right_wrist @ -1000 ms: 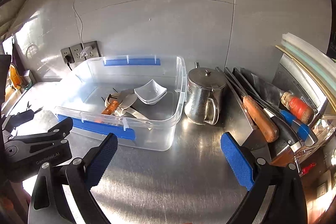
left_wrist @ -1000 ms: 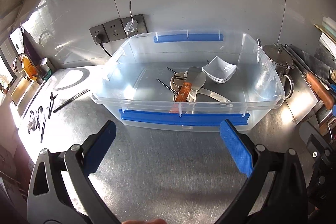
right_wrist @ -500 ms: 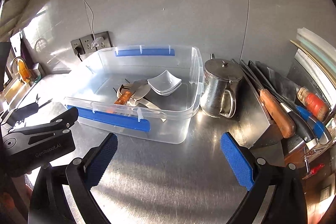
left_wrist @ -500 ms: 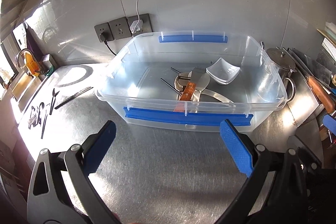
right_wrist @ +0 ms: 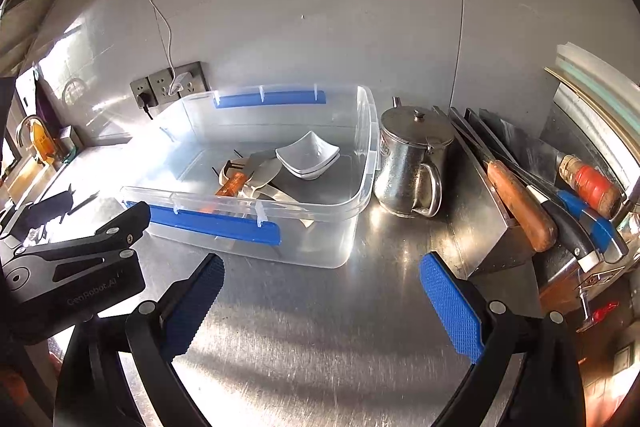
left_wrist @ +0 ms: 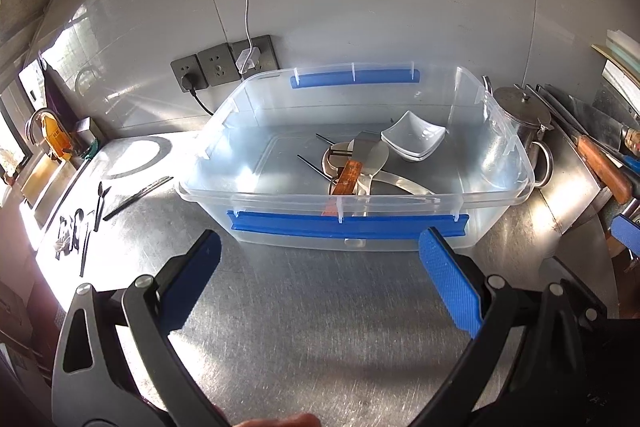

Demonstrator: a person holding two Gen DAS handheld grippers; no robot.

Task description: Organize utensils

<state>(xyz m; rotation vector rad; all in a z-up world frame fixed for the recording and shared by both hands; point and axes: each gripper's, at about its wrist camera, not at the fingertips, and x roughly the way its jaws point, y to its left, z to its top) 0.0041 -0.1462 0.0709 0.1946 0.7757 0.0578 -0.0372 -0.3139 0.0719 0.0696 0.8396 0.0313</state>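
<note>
The steel counter (left_wrist: 320,327) is seen in both views, and nothing is laid on it directly in front of the tongs. The clear plastic box (left_wrist: 508,163) is set near the back wall, probably as a collecting place. Inside it a knife with a wooden handle (left_wrist: 347,177), flat metal utensils (left_wrist: 378,157), thin dark sticks (left_wrist: 316,167) and two stacked white dishes (left_wrist: 414,137) are kept together.

Just right of the box a steel pot (right_wrist: 408,163) is placed, and beyond it a knife rack (right_wrist: 520,203); these narrow the approach from that side. More cutlery (left_wrist: 86,223) is spread on the counter at the far left, well apart from the box.

The left tongs (left_wrist: 320,283) are held wide open, with nothing gripped. The right tongs (right_wrist: 320,303) are also spread fully and empty, probably kept ready above the counter before the box wall is passed.
</note>
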